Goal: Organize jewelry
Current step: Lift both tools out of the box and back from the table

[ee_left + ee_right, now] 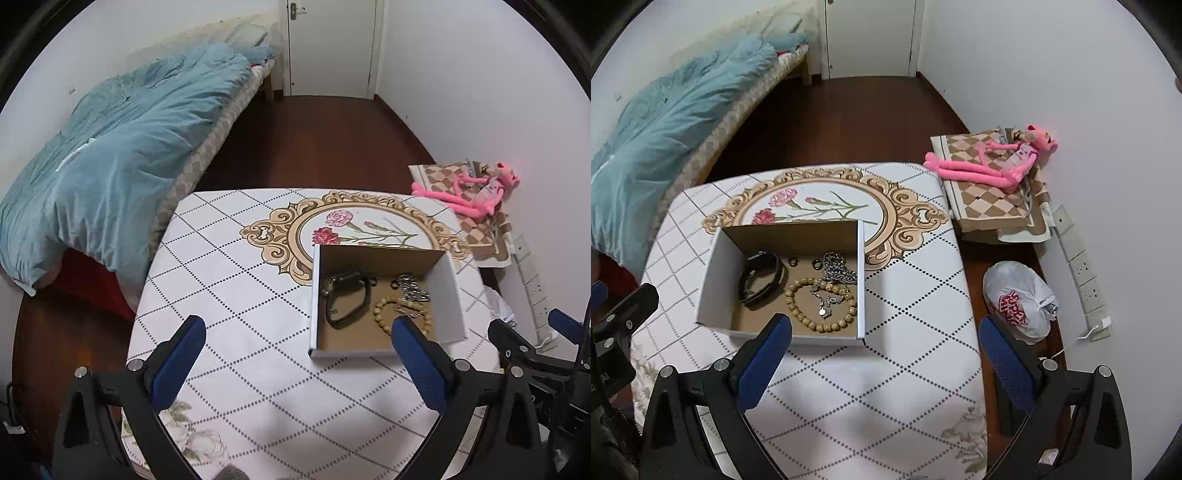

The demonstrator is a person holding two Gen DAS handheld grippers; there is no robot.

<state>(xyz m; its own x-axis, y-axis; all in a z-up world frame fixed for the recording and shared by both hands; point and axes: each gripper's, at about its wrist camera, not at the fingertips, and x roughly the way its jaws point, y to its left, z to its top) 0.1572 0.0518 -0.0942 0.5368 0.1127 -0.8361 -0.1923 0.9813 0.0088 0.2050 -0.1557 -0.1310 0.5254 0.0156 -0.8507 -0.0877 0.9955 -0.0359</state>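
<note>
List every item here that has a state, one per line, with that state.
Open-topped cardboard box: uncovered, on the table, jewelry inside.
Black watch: inside the box, at its left.
Wooden bead bracelet: lying flat in the box.
Silver chain: bunched at the box's right.
White door: closed.
White plastic bag: knotted shut, on the floor.
Left gripper: open, empty.
Right gripper: open, empty.

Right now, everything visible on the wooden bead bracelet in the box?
The bead bracelet is a closed loop of round, tan, wood-like beads, lying flat on the brown floor of the open cardboard box, toward its near right corner. A thin silver chain with a small pendant lies across it. Neither gripper touches it.
</note>
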